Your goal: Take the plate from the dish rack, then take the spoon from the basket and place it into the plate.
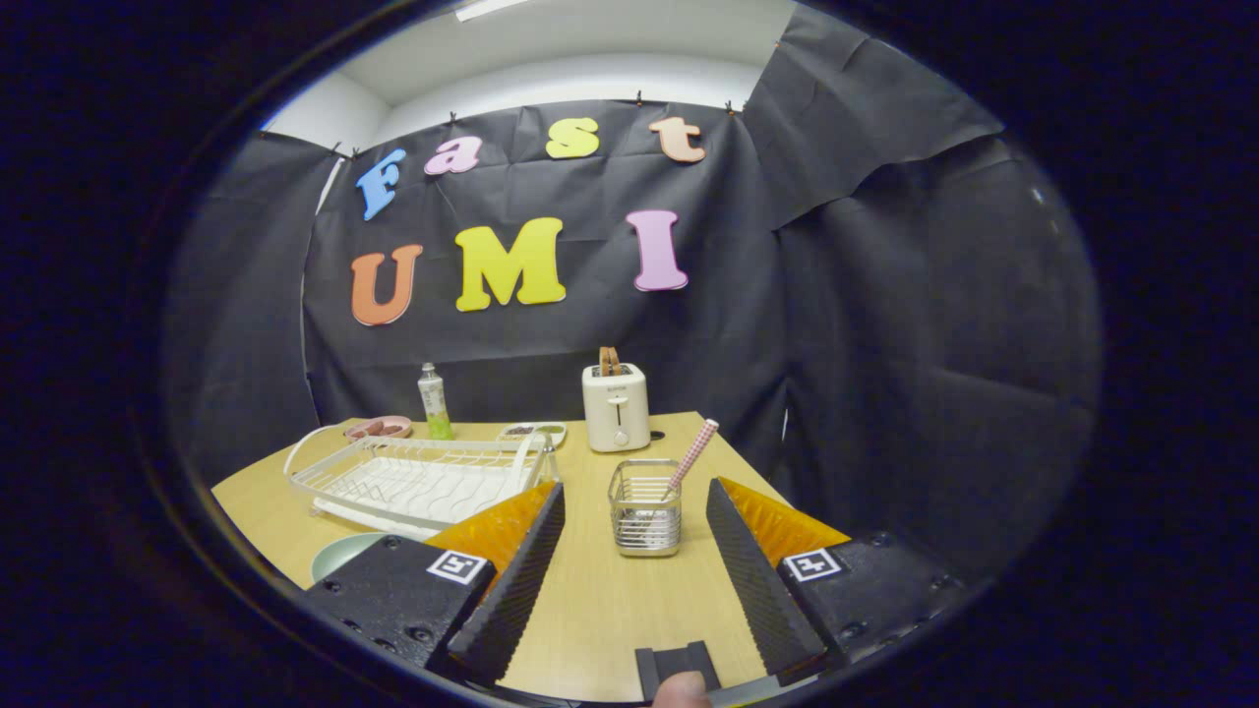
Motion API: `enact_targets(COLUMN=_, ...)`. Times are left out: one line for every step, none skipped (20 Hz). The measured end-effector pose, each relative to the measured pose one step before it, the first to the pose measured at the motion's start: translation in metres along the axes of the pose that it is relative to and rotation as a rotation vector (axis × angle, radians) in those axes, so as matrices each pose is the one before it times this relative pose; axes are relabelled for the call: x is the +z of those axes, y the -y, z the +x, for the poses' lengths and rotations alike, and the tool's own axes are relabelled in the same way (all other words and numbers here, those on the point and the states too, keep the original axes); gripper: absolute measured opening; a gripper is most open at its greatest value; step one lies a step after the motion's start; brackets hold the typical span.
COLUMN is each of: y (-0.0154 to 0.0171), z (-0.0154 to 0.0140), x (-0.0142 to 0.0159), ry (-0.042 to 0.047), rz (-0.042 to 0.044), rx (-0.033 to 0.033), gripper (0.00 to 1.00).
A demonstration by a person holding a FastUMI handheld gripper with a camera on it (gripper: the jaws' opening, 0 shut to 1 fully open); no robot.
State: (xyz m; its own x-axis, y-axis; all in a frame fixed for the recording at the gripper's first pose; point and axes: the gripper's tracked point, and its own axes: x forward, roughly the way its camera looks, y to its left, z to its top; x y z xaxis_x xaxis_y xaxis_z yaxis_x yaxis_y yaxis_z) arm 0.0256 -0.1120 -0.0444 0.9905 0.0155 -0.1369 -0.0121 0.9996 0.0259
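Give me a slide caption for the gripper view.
Open tool faces the wire basket holding the spoon; plate lies beside the dish rack.

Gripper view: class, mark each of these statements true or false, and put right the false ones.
1. The fingers of the gripper stand open with nothing between them but table. True.
2. The spoon lies in the plate. False: it stands in the wire basket, handle leaning out.
3. The dish rack holds a plate. False: the rack is empty; the plate lies on the table in front of it.
4. The basket stands just ahead of the fingers. True.
5. The toaster stands beyond the basket. True.
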Motion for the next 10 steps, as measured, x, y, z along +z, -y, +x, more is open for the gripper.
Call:
enact_targets(y=0.00685, z=0.01275, x=0.00189, ry=0.00396, rz=-0.00649, rx=0.00565, gripper=0.94)
enact_targets(y=0.00725, z=0.01306, x=0.00059, ry=-0.00662, rz=-0.00776, rx=0.00138, gripper=0.94)
enact_targets(y=0.00469, z=0.01063, x=-0.00202, ry=-0.0113, rz=0.00324, rx=0.01872, gripper=0.94)
enact_targets(y=0.00111, z=0.01021, x=0.00233, ry=-0.00252, rz=0.01625, rx=0.0266, gripper=0.94)
enact_targets(y=0.00464, z=0.01213, x=0.00218, ry=-0.00773, rz=0.01726, rx=0.01533, gripper=0.94)
enact_targets(y=0.00556, z=0.01414, x=0.00066, ry=-0.0091, rz=0.01849, rx=0.00943, gripper=0.92)
enact_targets(y=0.00538, z=0.01205, x=-0.00022, ry=-0.00784, rz=0.01442, rx=0.00988, gripper=0.91)
enact_targets(y=0.00591, z=0.01181, x=0.00092, ry=-0.00546, rz=0.01188, rx=0.00465, gripper=0.88)
enact_targets(y=0.0068, z=0.01037, x=-0.00034, ry=-0.0071, rz=0.01531, rx=0.00308, gripper=0.82)
enact_targets(y=0.00285, z=0.00938, x=-0.00086, ry=-0.01409, rz=0.01783, rx=0.01244, gripper=0.78)
